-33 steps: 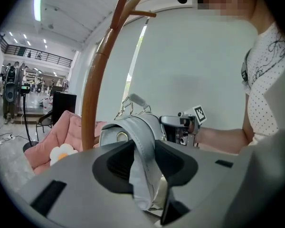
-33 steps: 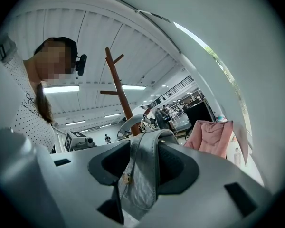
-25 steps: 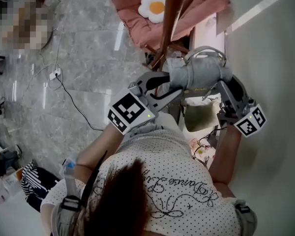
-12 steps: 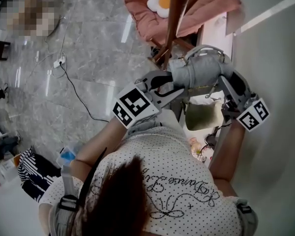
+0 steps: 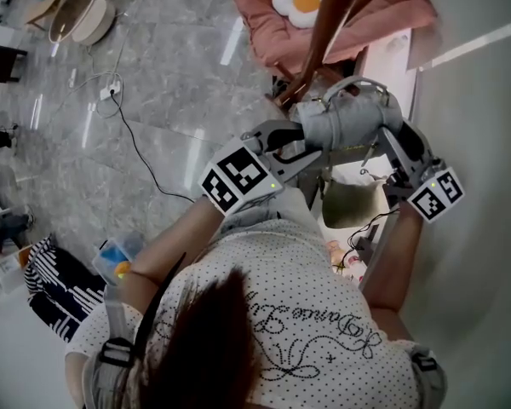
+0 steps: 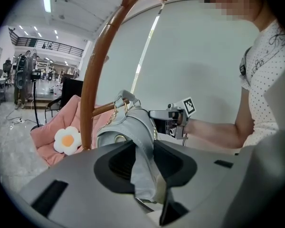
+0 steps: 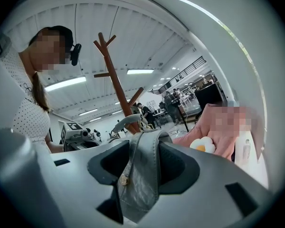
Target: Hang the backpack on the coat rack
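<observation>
A grey backpack (image 5: pixel 349 119) hangs in the air between my two grippers, right beside the brown wooden coat rack pole (image 5: pixel 328 28). My left gripper (image 5: pixel 295 143) grips its left side. In the left gripper view the grey fabric (image 6: pixel 135 137) fills the gap of my left gripper (image 6: pixel 145 159), whose jaws are closing. My right gripper (image 5: pixel 393 140) holds the other side. A grey strap (image 7: pixel 142 170) runs between the jaws of my right gripper (image 7: pixel 145 164), which are opening slightly. The backpack's top handle (image 6: pixel 125 99) is next to a lower peg (image 6: pixel 104 109); whether it hangs on the peg I cannot tell.
A pink cushioned seat with a flower pillow (image 5: pixel 305 2) stands behind the rack's foot. An olive bag (image 5: pixel 349 203) lies below the backpack. A white wall (image 5: pixel 485 143) runs close on the right. A black cable (image 5: pixel 136 147) crosses the marble floor at left.
Both grippers have sunk a little with the backpack still between them. The head view has swung, so the pole and the pink seat now sit further right.
</observation>
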